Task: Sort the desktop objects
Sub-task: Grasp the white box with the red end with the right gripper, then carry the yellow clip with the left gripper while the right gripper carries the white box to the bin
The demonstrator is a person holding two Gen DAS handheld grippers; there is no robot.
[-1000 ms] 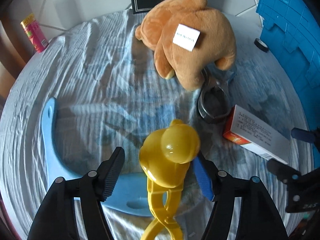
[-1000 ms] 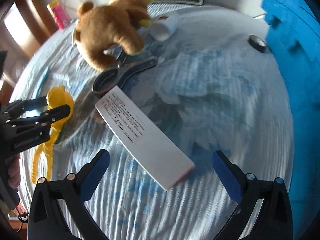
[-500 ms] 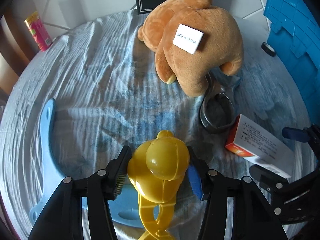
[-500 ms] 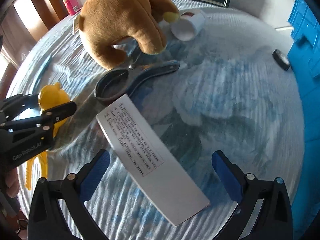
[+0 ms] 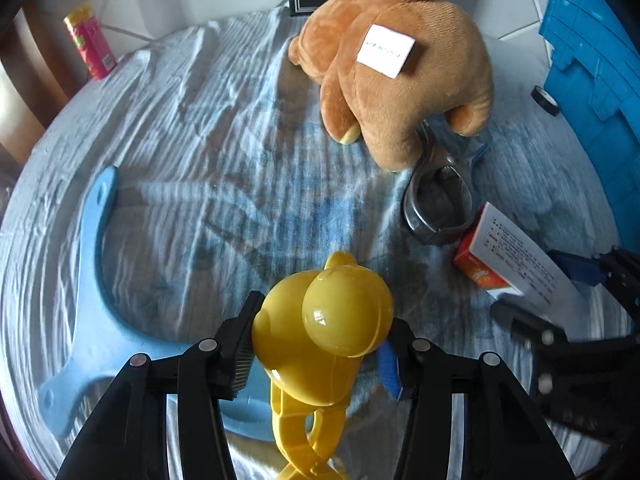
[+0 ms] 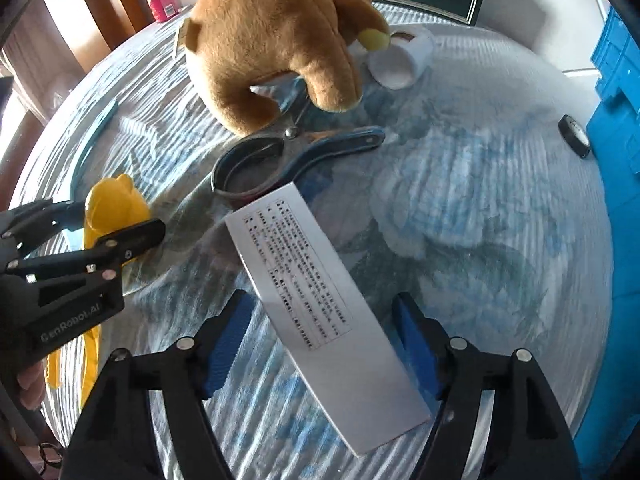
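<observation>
A yellow duck-shaped clamp toy (image 5: 304,360) lies on the blue-patterned tablecloth (image 5: 208,128). My left gripper (image 5: 320,332) is closing on the toy's round head, and both pads touch its sides. The same gripper (image 6: 104,220) and toy (image 6: 112,204) show at the left of the right wrist view. A long white box (image 6: 320,304) with small print and an orange end (image 5: 480,268) lies slantwise between the fingers of my right gripper (image 6: 322,308). Those jaws are closing too. A gap is left at the left pad, and the right pad is close to the box's edge.
A brown teddy bear (image 5: 404,64) lies over metal pliers (image 6: 288,152) at the back. A light-blue curved plastic piece (image 5: 96,240) lies at the left, partly under the toy. A blue crate (image 5: 592,60) borders the right, with a black tape roll (image 6: 574,136) beside it. A white cup (image 6: 400,60) and a pink can (image 5: 90,46) stand further back.
The left jaws have come together from either side onto the yellow toy's head. The right jaws, wide apart before, have narrowed around the white box, which now lies deeper between them.
</observation>
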